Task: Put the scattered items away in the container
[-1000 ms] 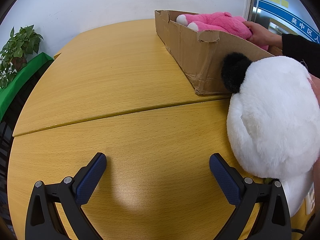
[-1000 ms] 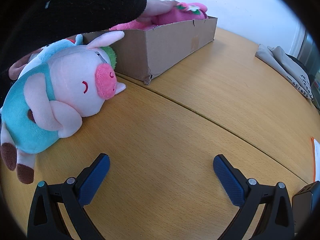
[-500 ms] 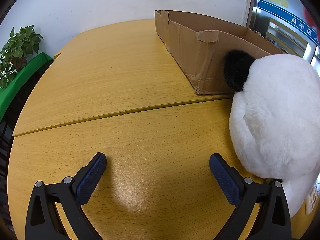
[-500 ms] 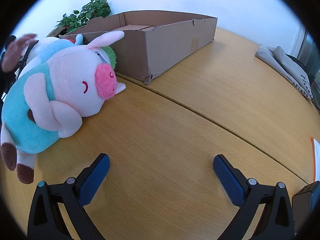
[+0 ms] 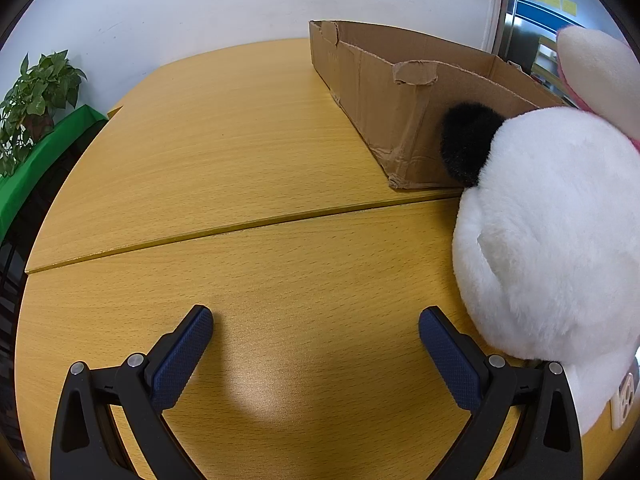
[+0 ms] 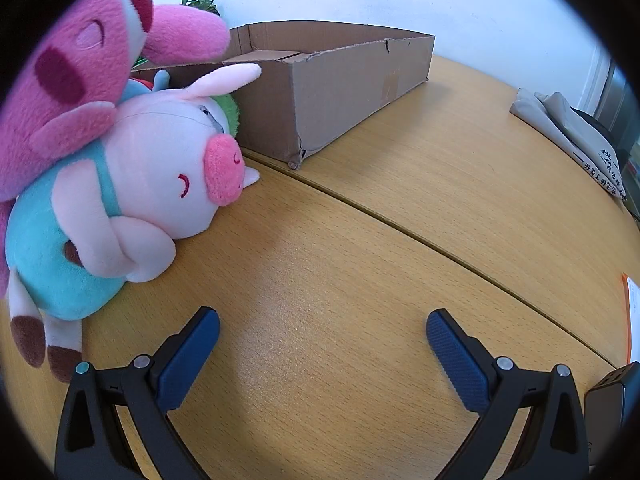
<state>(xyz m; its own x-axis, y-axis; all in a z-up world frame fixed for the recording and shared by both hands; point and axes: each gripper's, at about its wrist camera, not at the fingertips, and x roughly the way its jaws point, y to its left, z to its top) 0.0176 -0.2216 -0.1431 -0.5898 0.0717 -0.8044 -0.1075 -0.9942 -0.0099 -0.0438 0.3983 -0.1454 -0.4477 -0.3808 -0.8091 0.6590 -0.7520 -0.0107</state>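
The left gripper [image 5: 316, 330] hovers low over the bare wooden table [image 5: 224, 152], its blue ribbed fingers spread wide and empty, with the fluffy white panda plush [image 5: 556, 240] just beside its right finger, leaning against the near corner of the torn cardboard box [image 5: 384, 92]. The right gripper [image 6: 322, 332], equally splayed and empty, has the soft pink pig plush [image 6: 132, 196] in teal lying to its left, a fuzzy pink plush [image 6: 72, 76] on top.
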